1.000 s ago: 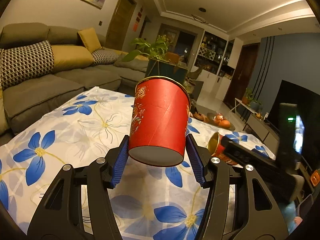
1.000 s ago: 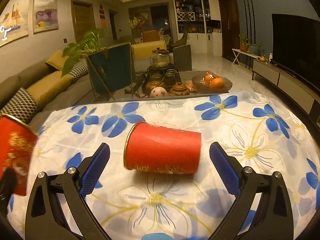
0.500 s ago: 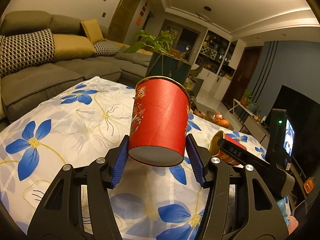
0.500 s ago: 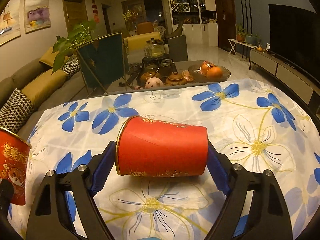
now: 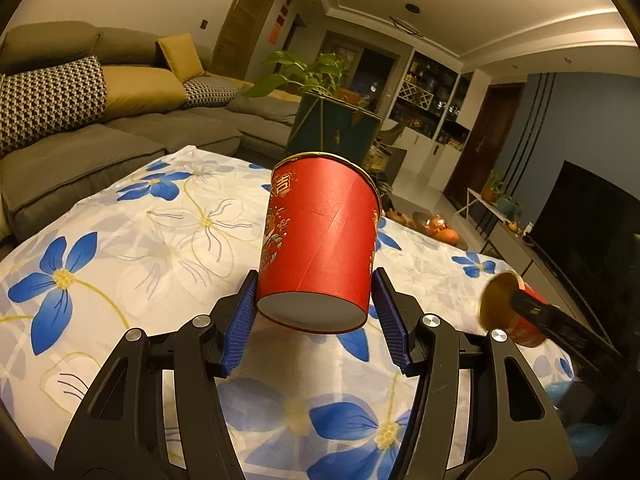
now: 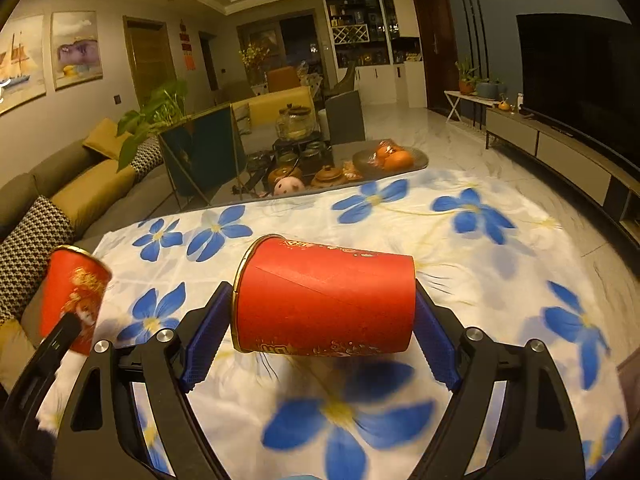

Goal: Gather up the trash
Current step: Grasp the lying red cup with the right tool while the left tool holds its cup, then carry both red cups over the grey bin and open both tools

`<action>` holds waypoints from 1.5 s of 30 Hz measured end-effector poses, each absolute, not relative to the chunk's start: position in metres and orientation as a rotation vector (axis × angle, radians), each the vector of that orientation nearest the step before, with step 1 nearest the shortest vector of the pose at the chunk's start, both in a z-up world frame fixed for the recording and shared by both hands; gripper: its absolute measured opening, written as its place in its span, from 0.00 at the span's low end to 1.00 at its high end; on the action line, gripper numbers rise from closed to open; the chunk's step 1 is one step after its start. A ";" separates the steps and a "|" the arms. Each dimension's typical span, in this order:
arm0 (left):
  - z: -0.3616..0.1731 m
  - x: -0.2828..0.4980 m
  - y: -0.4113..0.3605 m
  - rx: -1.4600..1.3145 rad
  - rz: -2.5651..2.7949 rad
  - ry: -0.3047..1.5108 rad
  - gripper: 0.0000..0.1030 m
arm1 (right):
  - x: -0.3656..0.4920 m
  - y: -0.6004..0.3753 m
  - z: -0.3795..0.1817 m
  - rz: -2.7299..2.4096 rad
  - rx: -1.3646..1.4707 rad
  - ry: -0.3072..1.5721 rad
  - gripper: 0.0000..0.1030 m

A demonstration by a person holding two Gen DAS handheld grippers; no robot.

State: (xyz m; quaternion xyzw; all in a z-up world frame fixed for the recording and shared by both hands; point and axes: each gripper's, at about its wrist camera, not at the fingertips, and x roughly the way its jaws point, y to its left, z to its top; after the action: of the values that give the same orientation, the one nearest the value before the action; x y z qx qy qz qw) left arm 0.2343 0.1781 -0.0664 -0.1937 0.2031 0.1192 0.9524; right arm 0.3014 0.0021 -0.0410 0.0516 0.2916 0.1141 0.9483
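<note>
Two red paper cups with gold print are in hand. My left gripper (image 5: 314,320) is shut on one upright cup (image 5: 320,240), held by its base above the flowered tablecloth (image 5: 140,248). My right gripper (image 6: 320,340) is shut on the second cup (image 6: 326,304), which lies sideways with its gold-rimmed mouth to the left, lifted off the cloth. In the left wrist view the sideways cup (image 5: 512,312) shows at the right, partly behind the other gripper's finger. The right wrist view shows the upright cup (image 6: 74,292) at the left.
A grey sofa (image 5: 80,132) with cushions runs along the left. Beyond the cloth's far edge stand a dark planter (image 6: 204,160), a tea set (image 6: 304,172) and a plate of oranges (image 6: 390,156). A TV and low cabinet (image 6: 580,152) line the right wall.
My right gripper closed on the sideways cup and lifted it off the cloth. The left gripper kept its hold on the upright cup and drifted slightly.
</note>
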 end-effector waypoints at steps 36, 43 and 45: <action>-0.019 0.181 -0.041 -0.190 -0.151 0.406 0.54 | 0.132 -0.216 0.001 -0.028 0.178 0.428 0.80; -0.023 0.172 -0.116 -0.127 -0.319 0.404 0.54 | 0.106 -0.282 -0.008 -0.189 0.210 0.407 0.80; -0.026 0.170 -0.138 -0.115 -0.371 0.410 0.54 | 0.101 -0.300 -0.011 -0.230 0.230 0.406 0.80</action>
State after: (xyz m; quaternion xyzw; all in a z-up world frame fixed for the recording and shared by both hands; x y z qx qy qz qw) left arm 0.1700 -0.1383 -0.0261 -0.0570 0.2023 -0.1828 0.9604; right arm 0.1014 -0.3002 -0.0109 0.1137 0.2007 -0.1140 0.9663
